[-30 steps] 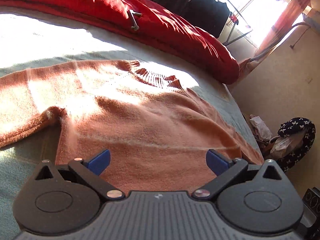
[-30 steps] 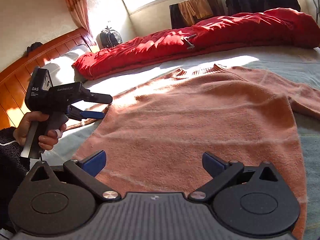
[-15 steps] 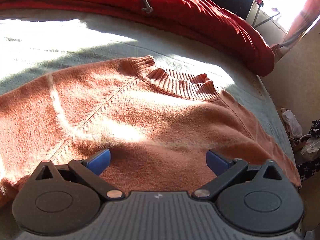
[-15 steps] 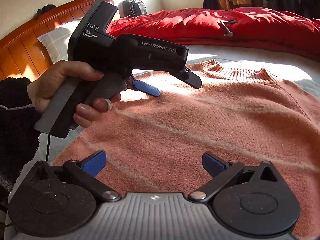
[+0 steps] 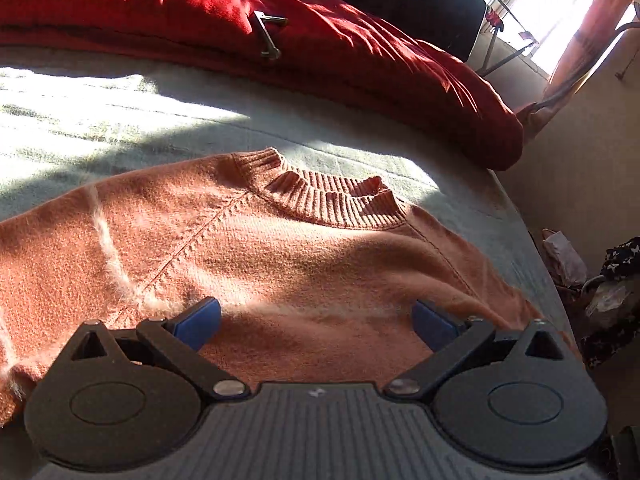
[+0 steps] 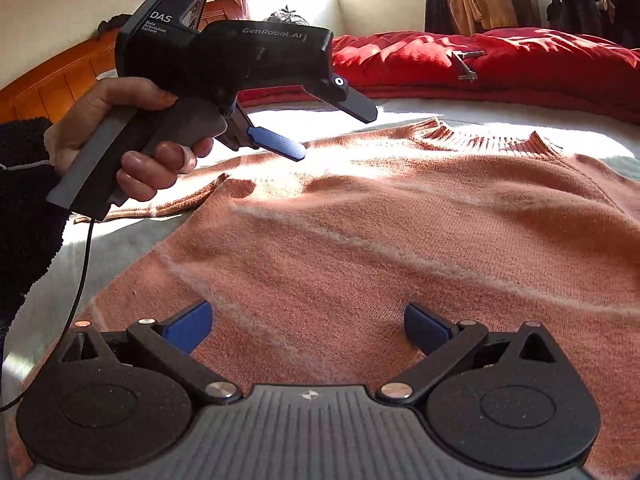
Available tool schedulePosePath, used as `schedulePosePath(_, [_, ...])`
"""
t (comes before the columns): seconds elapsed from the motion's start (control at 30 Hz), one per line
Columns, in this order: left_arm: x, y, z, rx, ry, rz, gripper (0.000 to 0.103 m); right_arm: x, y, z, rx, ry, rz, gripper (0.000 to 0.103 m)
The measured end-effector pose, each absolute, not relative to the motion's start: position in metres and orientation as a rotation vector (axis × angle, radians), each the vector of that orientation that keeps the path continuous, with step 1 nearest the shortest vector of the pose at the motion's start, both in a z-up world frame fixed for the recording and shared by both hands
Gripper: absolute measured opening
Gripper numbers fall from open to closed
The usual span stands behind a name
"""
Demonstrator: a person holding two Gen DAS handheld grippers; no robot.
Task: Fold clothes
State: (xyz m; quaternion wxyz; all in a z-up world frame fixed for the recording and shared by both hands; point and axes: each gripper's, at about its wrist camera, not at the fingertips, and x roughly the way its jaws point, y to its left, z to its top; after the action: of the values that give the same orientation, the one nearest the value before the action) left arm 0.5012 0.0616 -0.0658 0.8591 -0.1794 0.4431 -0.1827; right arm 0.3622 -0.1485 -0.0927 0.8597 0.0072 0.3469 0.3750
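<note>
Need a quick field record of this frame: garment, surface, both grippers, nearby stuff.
garment: orange knit sweater, spread flat, ribbed collar toward the far side
surface: pale bed cover, partly in sunlight
left gripper: open, over the sweater's upper body, holding nothing
right gripper: open, over the sweater's body, holding nothing
hand: grips the left gripper's handle, seen in the right wrist view
nearby: red duvet bunched along the far edge of the bed
fold state: no fold visible yet
</note>
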Motion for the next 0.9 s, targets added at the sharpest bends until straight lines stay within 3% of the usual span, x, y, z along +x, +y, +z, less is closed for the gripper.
schedulePosePath(0.23, [0.491,0.028,-0.099,-0.282,1.015,-0.419,0.101,0.366,-0.15,-0.087,-0.012,0.838,0.734,0.103])
schedulePosePath(0.47, [0.454,0.049,-0.077,-0.242,1.012,-0.333,0.101,0.367,-0.156,-0.082,-0.007,0.907,0.749,0.103])
schedulePosePath(0.73, [0.453,0.032,-0.08,-0.243,1.005,-0.374,0.101,0.372,-0.181,-0.066,0.01,0.796,0.513,0.103])
schedulePosePath(0.9, [0.445,0.028,-0.091,-0.219,1.018,-0.356,0.101,0.397,-0.199,-0.082,0.034,0.873,0.426,0.103])
